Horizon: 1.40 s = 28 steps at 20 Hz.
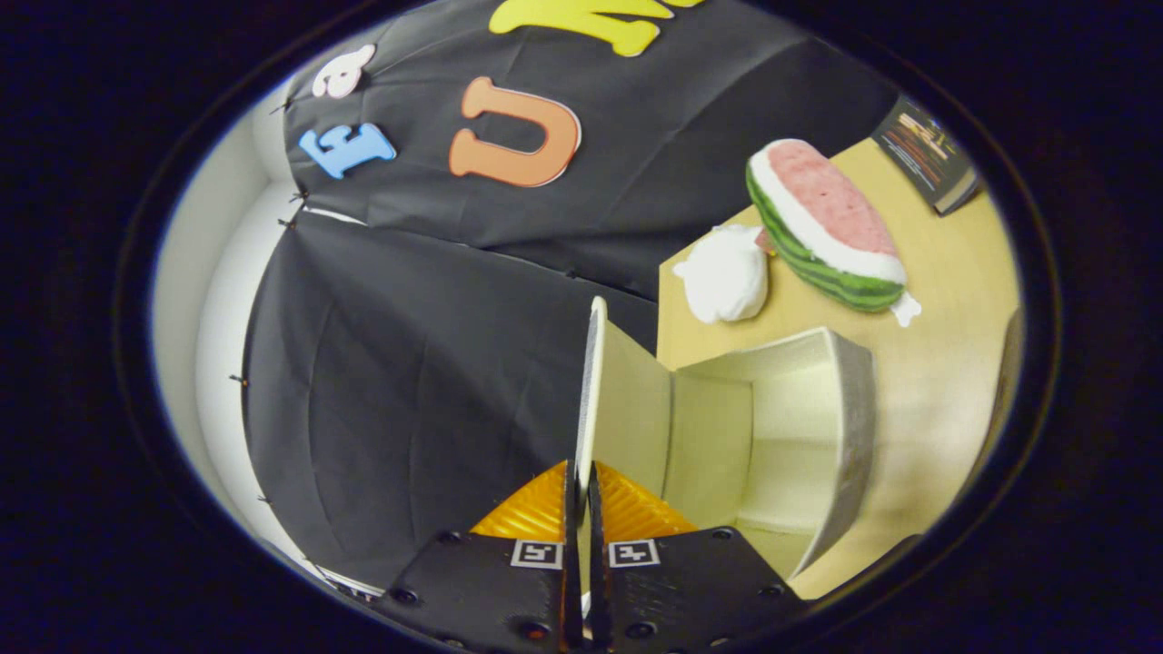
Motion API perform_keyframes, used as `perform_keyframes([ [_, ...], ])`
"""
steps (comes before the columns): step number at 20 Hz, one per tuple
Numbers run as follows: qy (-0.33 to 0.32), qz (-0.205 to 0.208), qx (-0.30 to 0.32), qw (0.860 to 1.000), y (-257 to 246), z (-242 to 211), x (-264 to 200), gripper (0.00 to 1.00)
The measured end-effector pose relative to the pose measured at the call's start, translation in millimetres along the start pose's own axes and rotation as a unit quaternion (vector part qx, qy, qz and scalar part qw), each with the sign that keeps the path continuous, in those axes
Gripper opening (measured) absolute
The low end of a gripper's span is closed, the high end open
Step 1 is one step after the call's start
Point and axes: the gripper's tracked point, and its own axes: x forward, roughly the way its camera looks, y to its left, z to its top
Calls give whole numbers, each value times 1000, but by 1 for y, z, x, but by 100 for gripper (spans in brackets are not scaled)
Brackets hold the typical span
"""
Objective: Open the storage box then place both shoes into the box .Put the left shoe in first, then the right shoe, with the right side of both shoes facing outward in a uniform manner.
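Cardboard-like lid (589,381) of the storage box (800,427) is pinched edge-on in the gripper (581,486), fingers nearly closed with only the thin panel between them. Lid is swung up and stands along the finger line; box interior sits open just beyond the fingers, looks empty. Box rests on the desk (945,300). Plush watermelon slice (822,227), white soft toy (724,275) and a book (927,153) lie farther back. Shoes: cannot place them. Risks, judged: grip is on a narrow edge, so the lid could slip and fall shut. Pulling too far could drag or tip the light box, or bend the hinge.
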Motion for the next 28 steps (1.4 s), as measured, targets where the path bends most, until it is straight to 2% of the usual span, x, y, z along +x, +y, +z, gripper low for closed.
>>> perform_keyframes([
  [6,12,-44,-45,998,59,-15,82,5],
  [7,15,-53,-54,997,65,-18,98,9],
  [9,19,-62,-58,996,73,-21,108,23],
  [10,20,-68,-60,996,75,-26,111,25],
  [13,20,-95,-72,993,75,-29,106,51],
  [18,-27,-123,-112,986,66,-7,47,94],
  [22,-58,-183,-153,969,21,19,-18,96],
  [28,-71,-290,-171,939,-98,57,-119,96],
])
